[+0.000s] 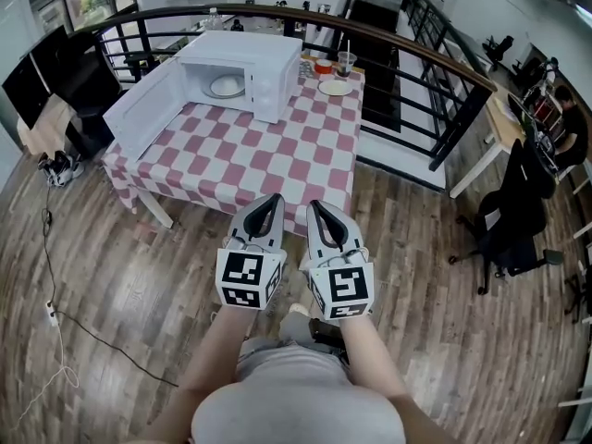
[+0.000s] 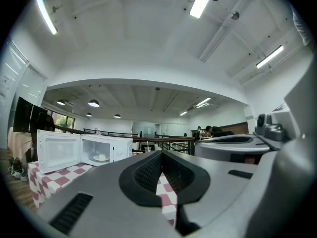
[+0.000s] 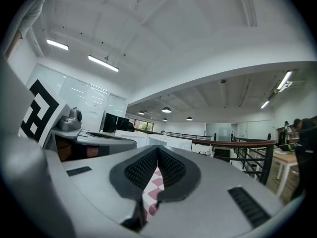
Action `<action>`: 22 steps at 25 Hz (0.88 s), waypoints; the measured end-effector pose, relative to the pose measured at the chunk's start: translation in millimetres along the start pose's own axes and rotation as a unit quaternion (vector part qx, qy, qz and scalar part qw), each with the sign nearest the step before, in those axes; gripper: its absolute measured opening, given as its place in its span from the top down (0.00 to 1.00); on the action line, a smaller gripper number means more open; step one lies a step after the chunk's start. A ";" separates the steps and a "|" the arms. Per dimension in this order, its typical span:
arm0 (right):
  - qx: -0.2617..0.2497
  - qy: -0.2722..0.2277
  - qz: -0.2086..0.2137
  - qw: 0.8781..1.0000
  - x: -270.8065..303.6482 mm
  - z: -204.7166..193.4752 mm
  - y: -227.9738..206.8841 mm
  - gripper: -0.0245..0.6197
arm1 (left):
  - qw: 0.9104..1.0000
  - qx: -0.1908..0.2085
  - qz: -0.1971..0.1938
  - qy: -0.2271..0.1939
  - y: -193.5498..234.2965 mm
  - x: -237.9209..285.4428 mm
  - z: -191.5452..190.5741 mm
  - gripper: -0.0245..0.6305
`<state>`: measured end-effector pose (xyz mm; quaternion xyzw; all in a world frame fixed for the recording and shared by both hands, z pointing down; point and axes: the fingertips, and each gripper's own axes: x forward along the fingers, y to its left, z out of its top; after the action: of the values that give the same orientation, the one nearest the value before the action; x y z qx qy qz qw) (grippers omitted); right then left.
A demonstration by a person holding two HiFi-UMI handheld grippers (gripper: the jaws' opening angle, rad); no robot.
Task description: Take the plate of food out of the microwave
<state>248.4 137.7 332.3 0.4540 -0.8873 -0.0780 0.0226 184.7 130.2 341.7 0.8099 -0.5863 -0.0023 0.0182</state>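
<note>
**Both tongs shut and empty; plate sits in the open microwave**

I count two tongs, one microwave, one plate inside it and one table. My left tongs (image 1: 275,198) and right tongs (image 1: 313,203) are held side by side and level, close to the tabletop's near edge. Each is smooth grey plastic with black ribbed pads (image 2: 148,170). In both gripper views the pads meet at the tips with nothing between them, so both tongs are fully closed and hold nothing.

The microwave (image 1: 242,63) is a white box on the far left part of the tabletop (image 1: 268,160), which wears a red-and-white checked cloth; its door (image 1: 148,109) hangs wide open toward the left edge.

The plate (image 1: 227,86) is round and pale; it lies flat on the oven floor with a pale lump of food on it. It is well apart from both tongs, ahead of them and a little to the left, with the length of the cloth between.

At the far right corner I see one small dish (image 1: 335,88), one clear cup (image 1: 346,62) with a straw, and one red bowl (image 1: 322,65).
</note>
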 end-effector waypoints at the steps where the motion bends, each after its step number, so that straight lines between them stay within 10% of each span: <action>1: 0.001 0.001 0.002 1.000 2.6 -1.2 0.5 0.92 | 1.000 -0.001 0.001 0.001 2.1 1.6 -0.9 0.96; 22: 0.019 0.019 0.040 0.999 112.9 -30.8 3.1 0.92 | 0.999 -0.011 0.018 0.024 79.5 73.7 -17.6 0.96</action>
<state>183.0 44.6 359.8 0.4203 -0.9053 -0.0513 0.0335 132.8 35.9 363.1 0.7985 -0.6005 0.0106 0.0414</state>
